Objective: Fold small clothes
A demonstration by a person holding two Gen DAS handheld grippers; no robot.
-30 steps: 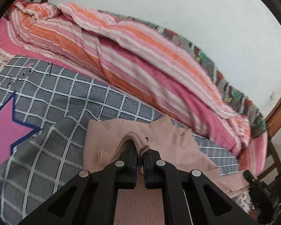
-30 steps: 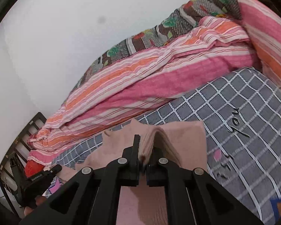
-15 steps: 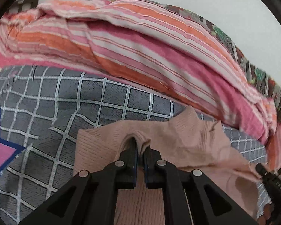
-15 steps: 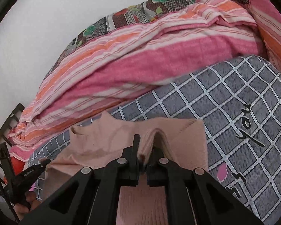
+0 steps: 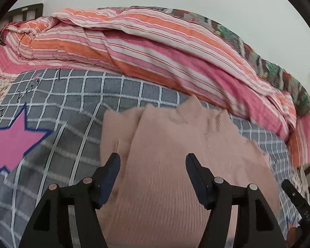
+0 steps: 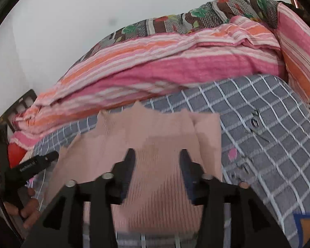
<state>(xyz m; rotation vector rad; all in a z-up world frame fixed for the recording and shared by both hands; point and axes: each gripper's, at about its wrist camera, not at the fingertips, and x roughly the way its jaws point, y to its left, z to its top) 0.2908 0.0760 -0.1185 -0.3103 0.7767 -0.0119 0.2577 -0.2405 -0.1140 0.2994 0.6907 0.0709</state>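
The pink top (image 5: 167, 165) lies flat on the grey checked blanket (image 5: 51, 144) on the bed, right under both grippers and stretching away from them toward the striped quilt (image 5: 155, 47). The left gripper (image 5: 153, 161) has just been opening; its jaws now stand wide apart, with the top under the gap but nothing pinched. The right gripper (image 6: 157, 157) has just been opening too, not quite as wide, and it also holds nothing. The top looks a bit longer from near to far than from side to side, so I think the next fold has to start from a side edge or from the near edge. The left side edge sits just beside the left gripper's left finger, and the right side edge sits just beside the right gripper, so each hand is near its own side. The near edge of the top is hidden behind the gripper bodies. The right view is blurry, so I cannot tell how many layers there are. A hand (image 6: 29, 208) shows at the left edge of that view.
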